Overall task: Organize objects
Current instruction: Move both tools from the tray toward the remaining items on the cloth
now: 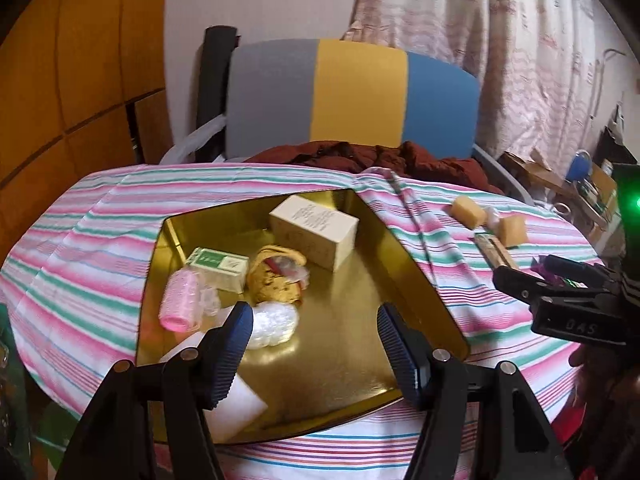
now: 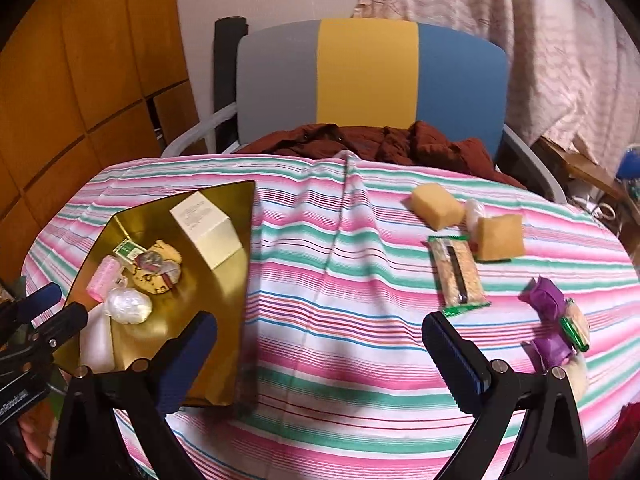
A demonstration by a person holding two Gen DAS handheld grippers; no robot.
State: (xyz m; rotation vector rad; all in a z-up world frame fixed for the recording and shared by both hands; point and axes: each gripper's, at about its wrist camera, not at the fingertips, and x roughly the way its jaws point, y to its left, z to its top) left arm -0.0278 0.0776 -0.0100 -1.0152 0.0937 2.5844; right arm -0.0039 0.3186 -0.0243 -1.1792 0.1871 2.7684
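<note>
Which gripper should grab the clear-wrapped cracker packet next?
Probably right. The right gripper is open, with the clear-wrapped cracker packet just ahead; the left gripper hovers open over the gold tray.

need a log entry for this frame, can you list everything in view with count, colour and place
gold tray: 1, gold, table left
cream box: 1, cream, tray far side
green-white box: 1, in tray
pink roller: 1, pink, tray left
patterned pouch: 1, tan, tray middle
clear wrapped item: 1, whitish, tray near side
white block: 1, white, tray near corner
sponges: 2, yellow, cloth far right
snack packet: 1, green-edged, below sponges
purple toy: 1, cloth right
striped tablecloth: 1, pink-green-white
chair: 1, grey-yellow-blue, behind table
jacket: 1, maroon, on chair
left gripper: open, over tray
right gripper: open, over cloth
</note>
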